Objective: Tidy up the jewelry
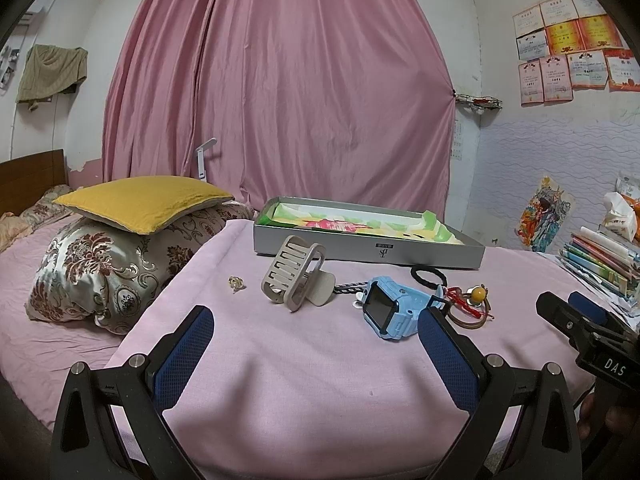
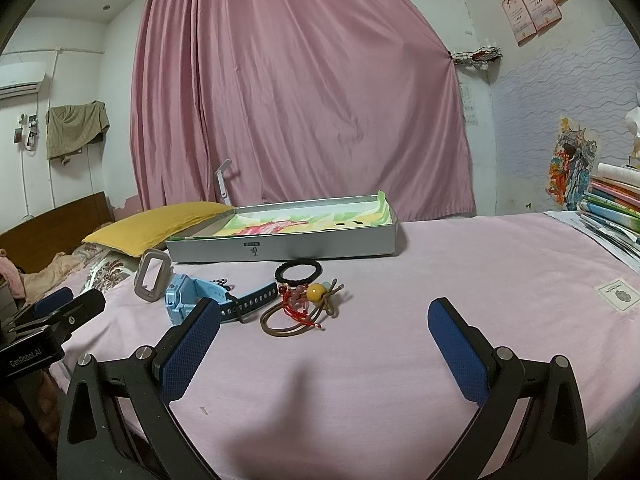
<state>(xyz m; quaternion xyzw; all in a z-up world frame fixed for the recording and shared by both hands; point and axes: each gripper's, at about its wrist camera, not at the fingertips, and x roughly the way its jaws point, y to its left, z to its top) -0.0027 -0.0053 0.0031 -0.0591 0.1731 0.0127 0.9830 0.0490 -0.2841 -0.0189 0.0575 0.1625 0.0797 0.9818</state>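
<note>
On the pink cloth lie a beige hair claw [image 1: 294,278] [image 2: 151,277], a blue watch [image 1: 394,306] [image 2: 188,298], a black hair tie [image 1: 428,276] [image 2: 298,271], brown hair ties with a yellow bead and red cord [image 1: 474,304] [image 2: 308,306], and a small gold earring [image 1: 235,282]. Behind them stands a shallow silver box [image 1: 368,250] [image 2: 280,246] lined with colourful paper. My left gripper [image 1: 316,330] is open, short of the claw and watch. My right gripper [image 2: 326,320] is open, just before the brown ties. Each gripper shows at the edge of the other's view.
A yellow pillow [image 1: 140,202] on a patterned cushion [image 1: 96,276] lies left on the bed. Stacked books [image 1: 600,258] [image 2: 612,208] sit at the right edge. A pink curtain [image 1: 280,80] hangs behind. A white label [image 2: 618,294] lies on the cloth at right.
</note>
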